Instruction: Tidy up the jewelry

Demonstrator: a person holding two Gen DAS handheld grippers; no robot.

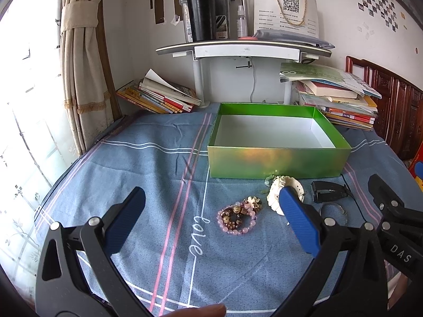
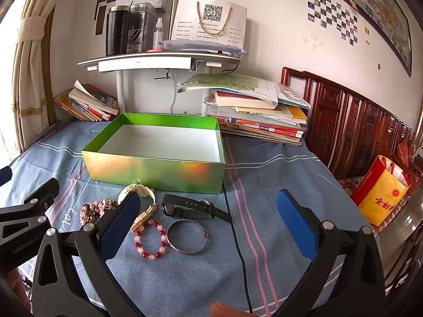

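An empty green box (image 1: 277, 162) (image 2: 156, 171) stands on the blue cloth. In front of it lie a pink and brown bead bracelet (image 1: 236, 219) (image 2: 91, 210), a white carved bracelet (image 1: 276, 185) (image 2: 141, 190), a black watch (image 2: 195, 208) (image 1: 327, 191), a silver bangle (image 2: 188, 236) (image 1: 333, 211) and a red and pink bead bracelet (image 2: 150, 240). My left gripper (image 1: 212, 198) is open and empty, above the cloth near the pink bracelet. My right gripper (image 2: 208, 200) is open and empty, above the bangle and watch.
Book stacks (image 1: 158, 95) (image 2: 259, 113) lie behind the box at left and right. A white shelf (image 1: 243, 47) with a black flask stands at the back. A thin black cable (image 2: 239, 251) runs across the cloth. A wooden bed frame (image 2: 357, 129) is at the right.
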